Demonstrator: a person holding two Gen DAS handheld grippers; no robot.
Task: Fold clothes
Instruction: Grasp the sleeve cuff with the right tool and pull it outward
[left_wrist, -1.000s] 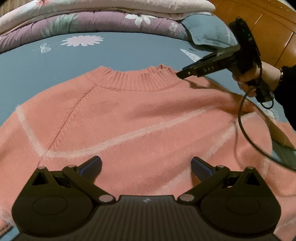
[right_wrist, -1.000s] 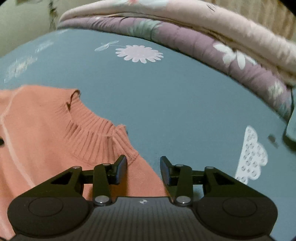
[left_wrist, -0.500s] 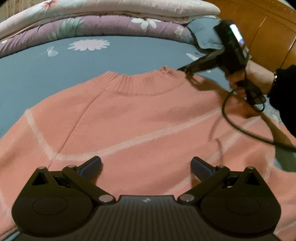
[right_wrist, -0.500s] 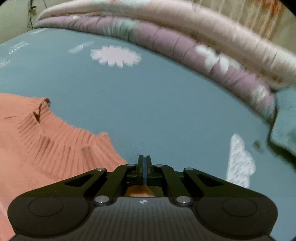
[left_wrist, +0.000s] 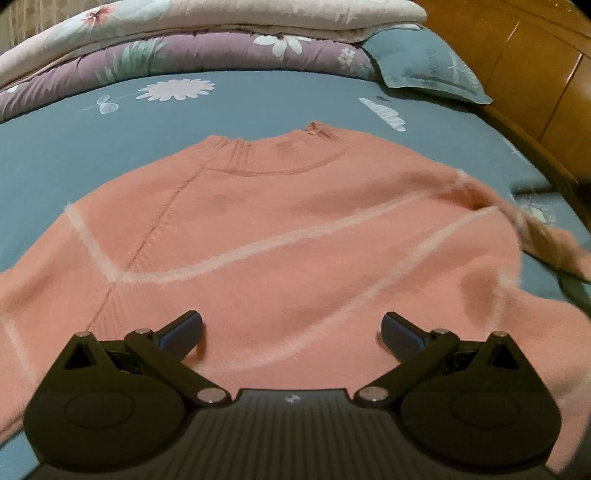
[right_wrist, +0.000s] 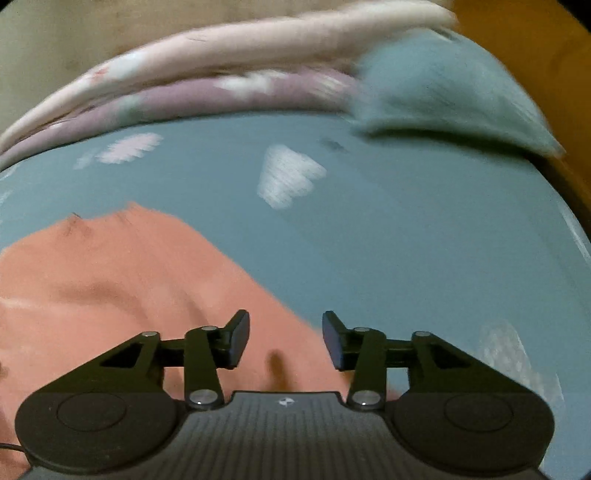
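Beyond the sweater (left_wrist: 280, 221) you have bare sheet (left_wrist: 258, 99) to pass over; stacked quilts (left_wrist: 184, 48) block the far side, pillow (left_wrist: 424, 70) and headboard (left_wrist: 528, 74) far right.

blue bed (left_wrist: 258, 107) — pink sweater (left_wrist: 280, 221), quilts (left_wrist: 207, 48), pillow (left_wrist: 424, 66)

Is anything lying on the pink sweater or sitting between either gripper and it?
Nothing visible. The pink sweater lies bare on the bed sheet, directly under the open left gripper and the opening right gripper.
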